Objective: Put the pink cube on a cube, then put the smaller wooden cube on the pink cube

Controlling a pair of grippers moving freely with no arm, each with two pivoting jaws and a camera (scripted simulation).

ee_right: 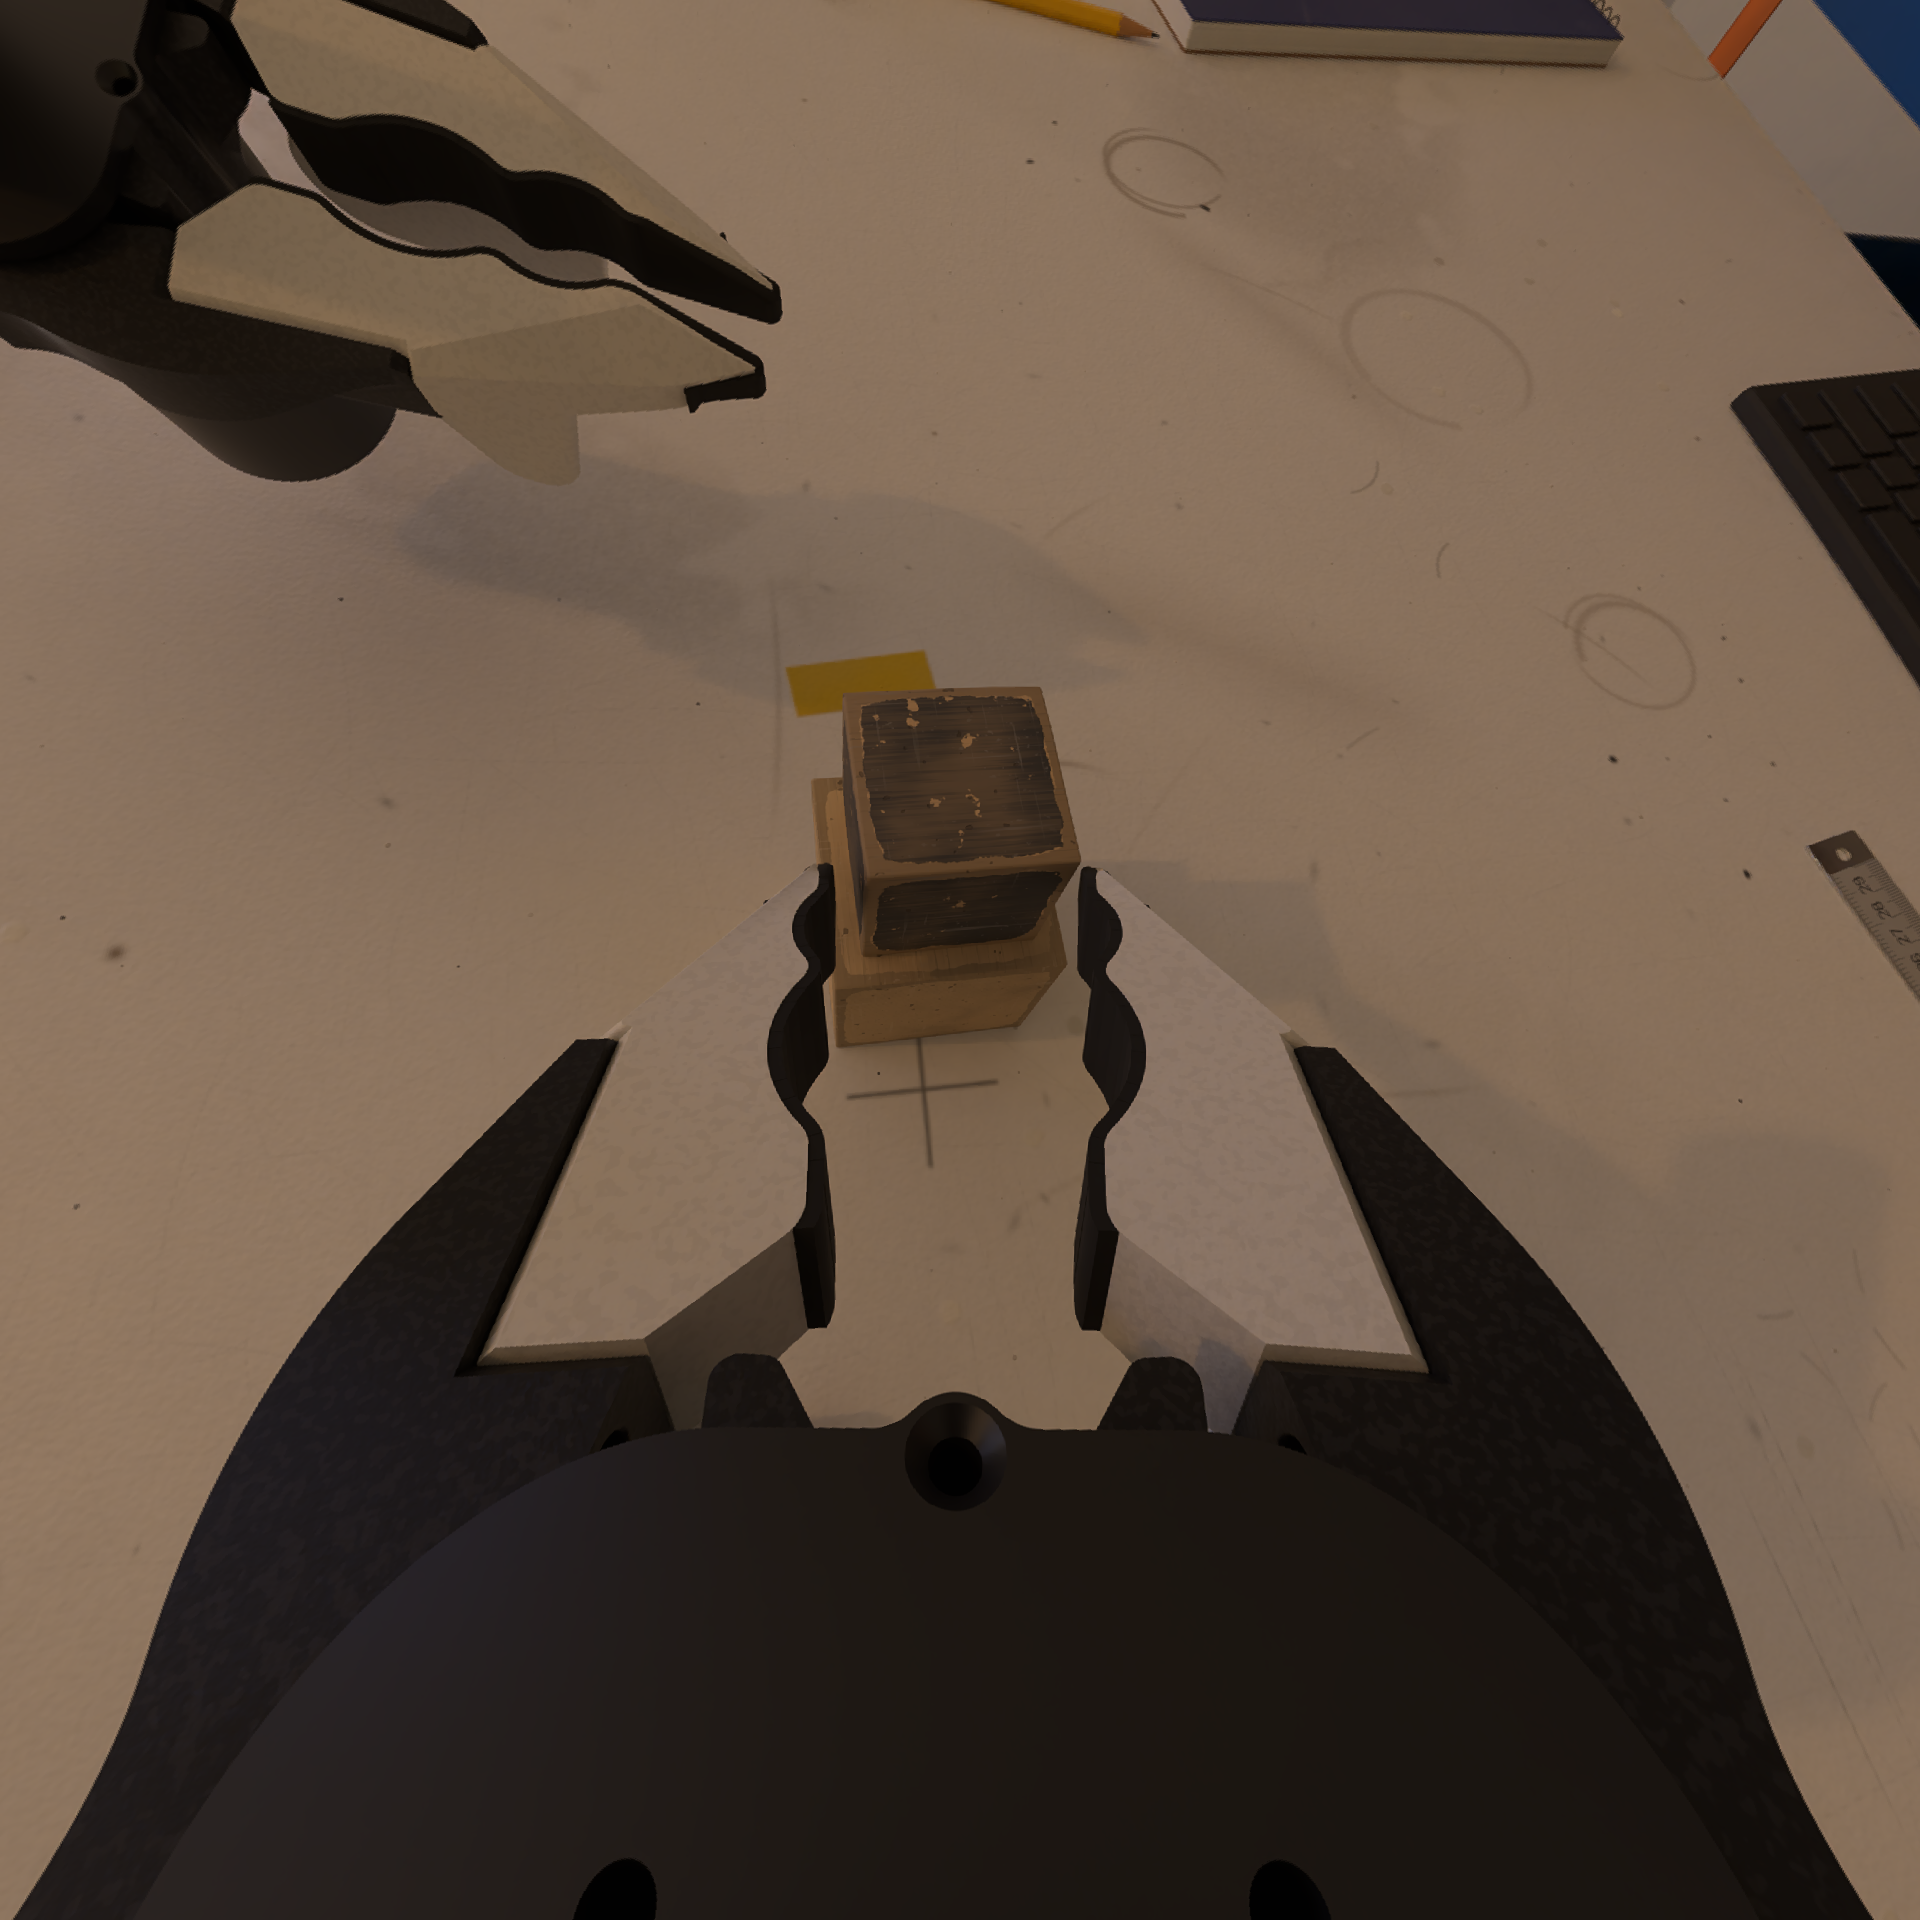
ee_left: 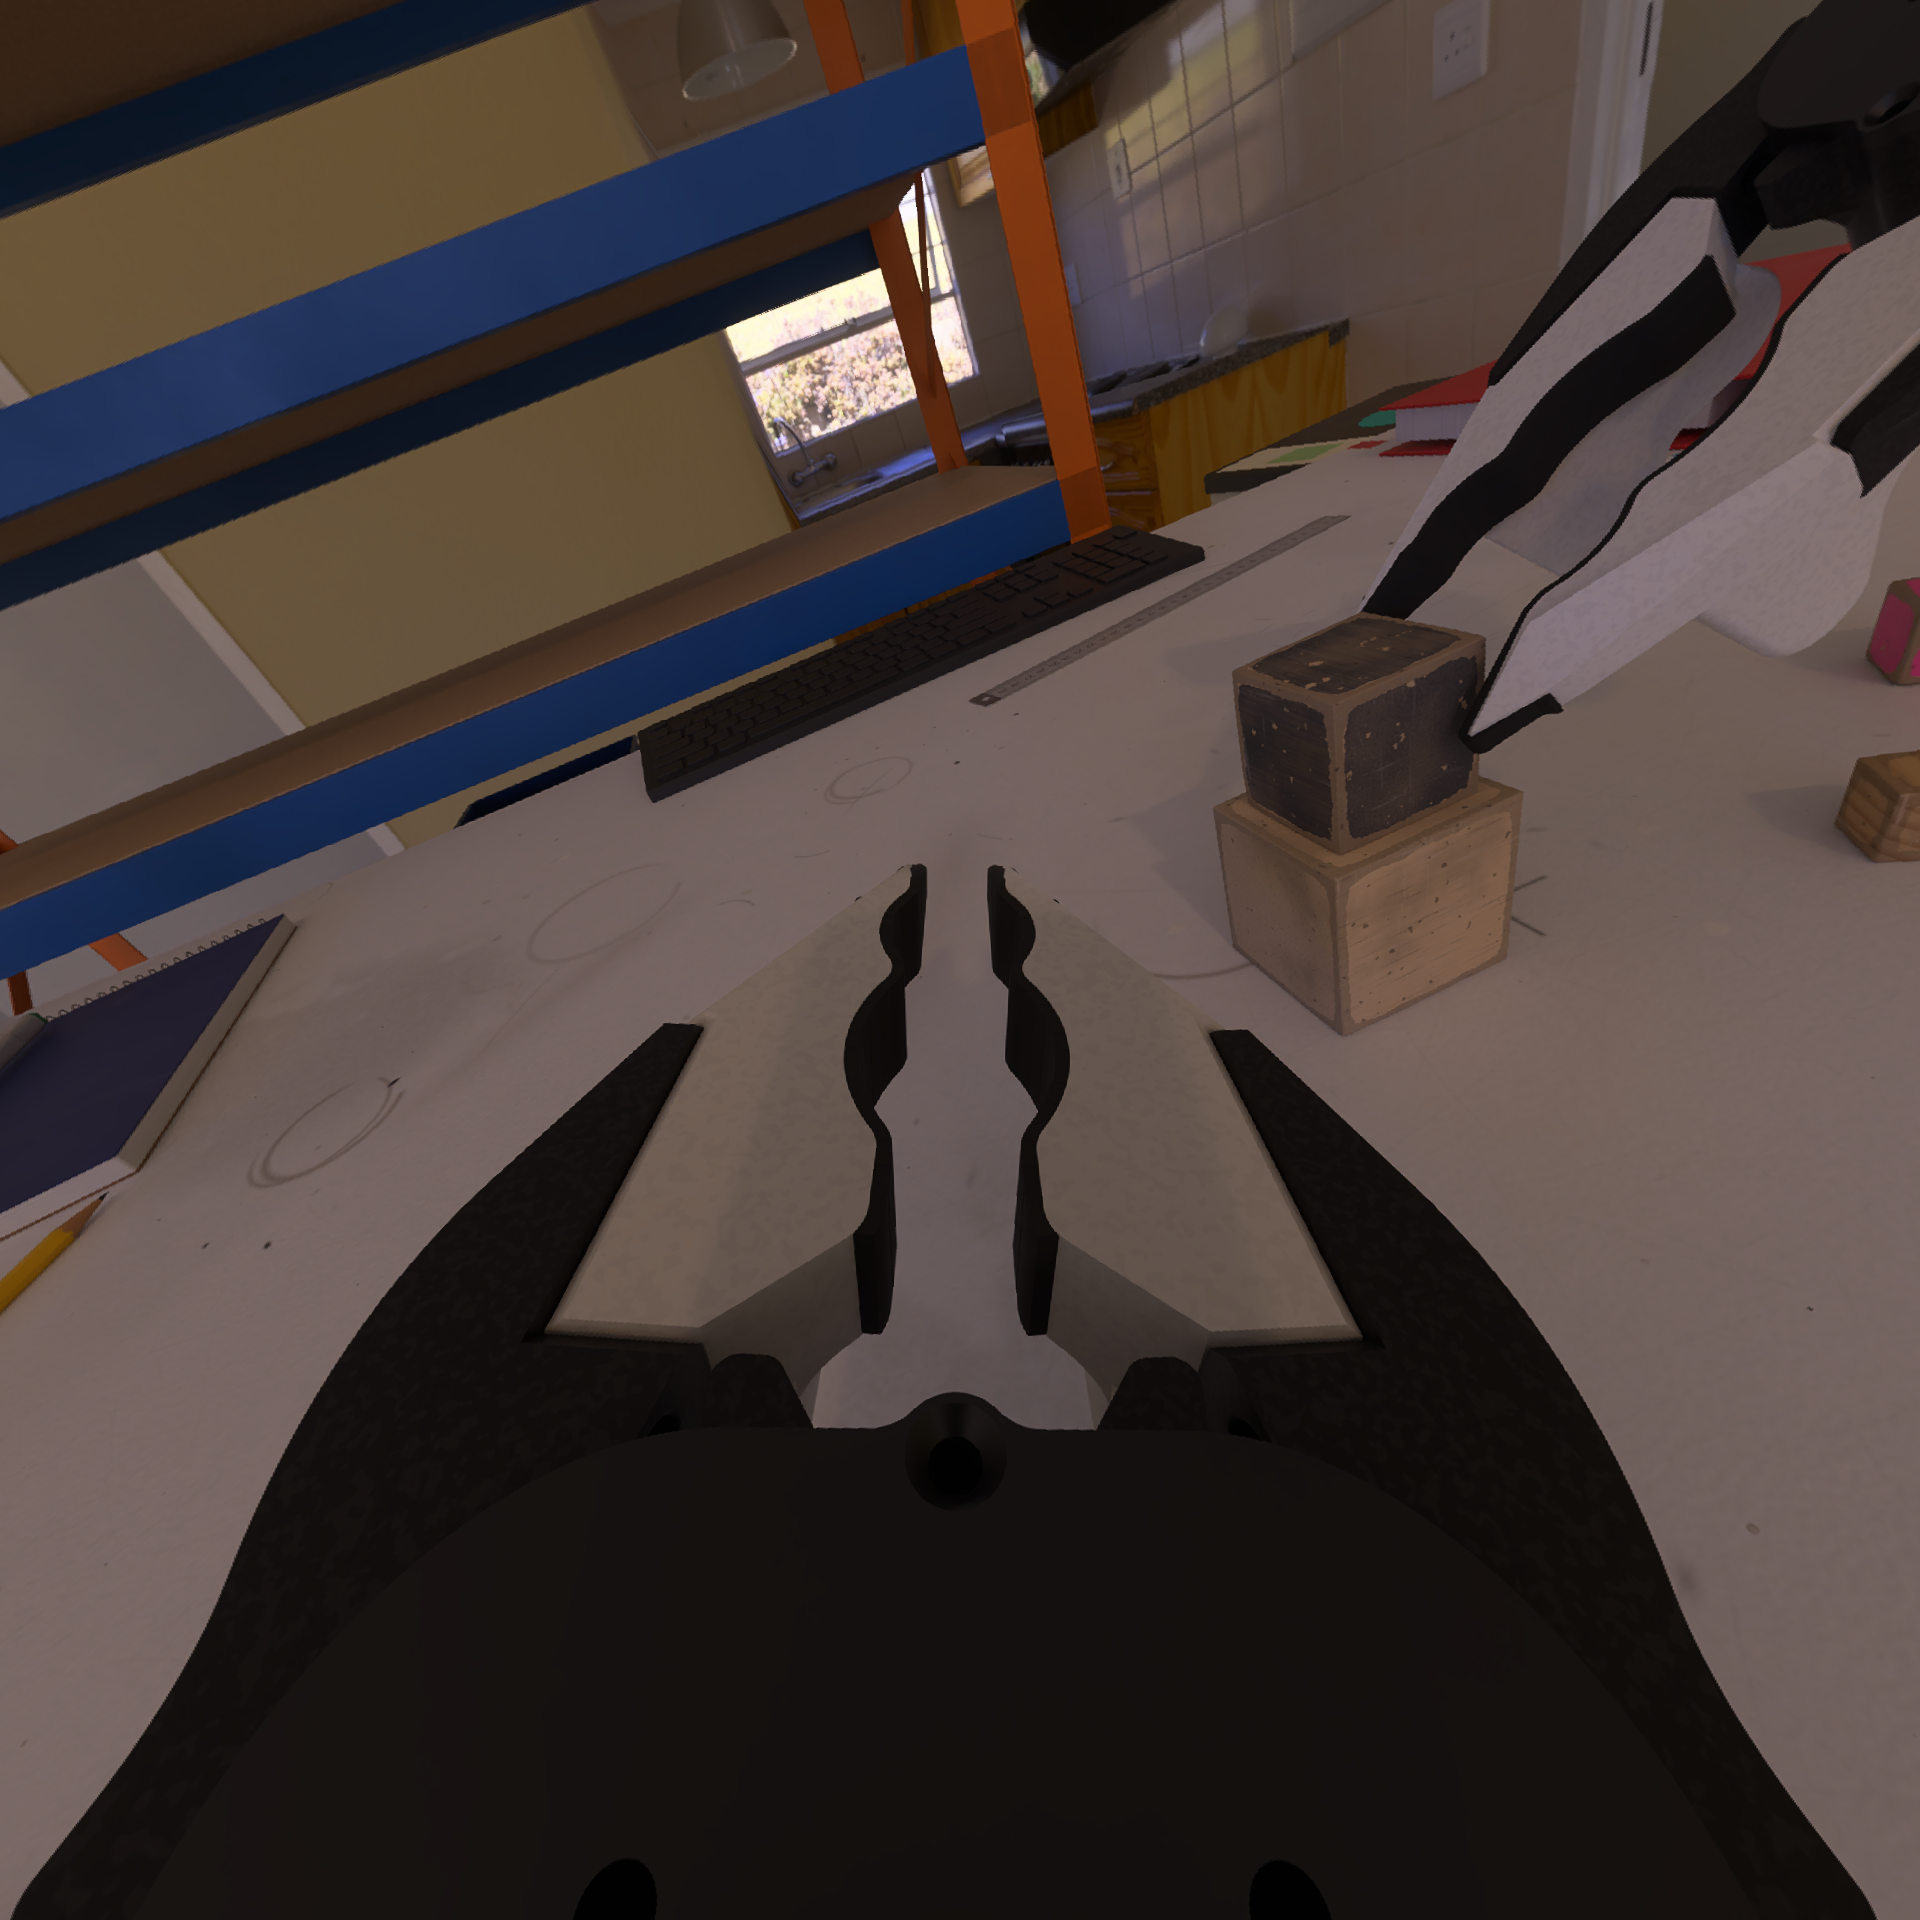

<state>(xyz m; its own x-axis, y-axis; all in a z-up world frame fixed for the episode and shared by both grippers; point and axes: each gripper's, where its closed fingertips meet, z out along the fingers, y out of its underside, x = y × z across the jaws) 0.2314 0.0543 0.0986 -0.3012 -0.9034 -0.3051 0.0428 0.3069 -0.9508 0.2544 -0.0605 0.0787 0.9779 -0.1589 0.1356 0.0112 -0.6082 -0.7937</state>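
The pink cube [ee_left: 1896, 646] and small wooden cube [ee_left: 1883, 807] are running off the left wrist view's right edge; the ruler [ee_right: 1878, 906] is running off the right wrist view's right edge.

I see a worn black-painted wooden cube [ee_right: 961, 779] with tan chips on a pale speckled wooden cube [ee_left: 1371, 914], a pink cube [ee_left: 1896, 644], a yellow paper patch [ee_right: 857, 681], and an off-white, ring-marked table [ee_right: 1351, 623].

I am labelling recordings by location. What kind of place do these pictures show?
Probably a desk or workbench set up in a home kitchen: a white table holds a keyboard, steel ruler and notebook, with a tiled wall, sink and window behind.
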